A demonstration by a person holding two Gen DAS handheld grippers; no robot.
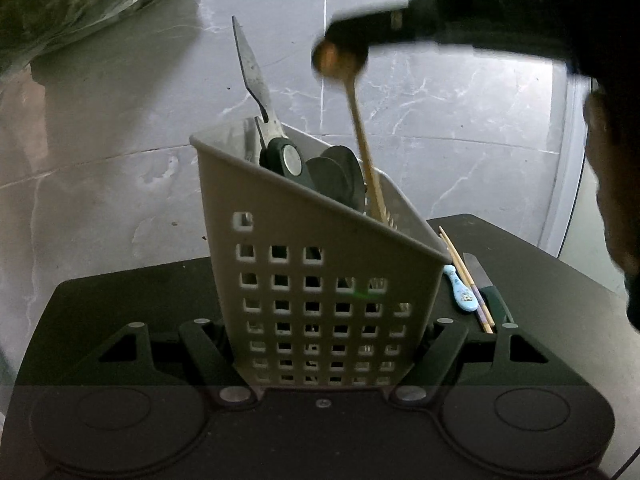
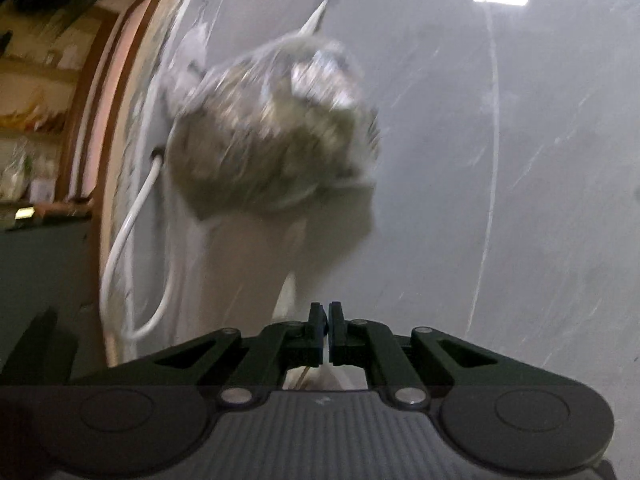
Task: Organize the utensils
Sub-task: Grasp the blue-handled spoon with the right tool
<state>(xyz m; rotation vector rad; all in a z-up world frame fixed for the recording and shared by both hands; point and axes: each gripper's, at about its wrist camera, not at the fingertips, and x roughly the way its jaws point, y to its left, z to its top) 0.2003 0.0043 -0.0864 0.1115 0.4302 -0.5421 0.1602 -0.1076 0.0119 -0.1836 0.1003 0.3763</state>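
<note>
Gripped between my left gripper's (image 1: 324, 344) spread fingers, the grey perforated plastic utensil basket (image 1: 320, 280) stands on the black table (image 1: 120, 300), light but tippy. My right gripper (image 2: 328, 332) pinches the slim gold metal spoon (image 1: 356, 120), handle-down into the basket; it looks slippery, best held mid-handle.

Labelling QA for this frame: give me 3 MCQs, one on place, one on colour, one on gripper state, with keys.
1. Where are the scissors?
A. in the caddy
B. on the table
C. on the floor

2. What colour is the small spoon beside the chopsticks?
A. red
B. light blue
C. black

3. How is the left hand-held gripper?
A. empty, wide open
B. closed on the grey caddy
C. holding chopsticks

Key: 1 A, handles sit inside the rim, blades up. 2 B, pale blue handle on the black table. 3 B, fingers press both caddy sides.
</note>
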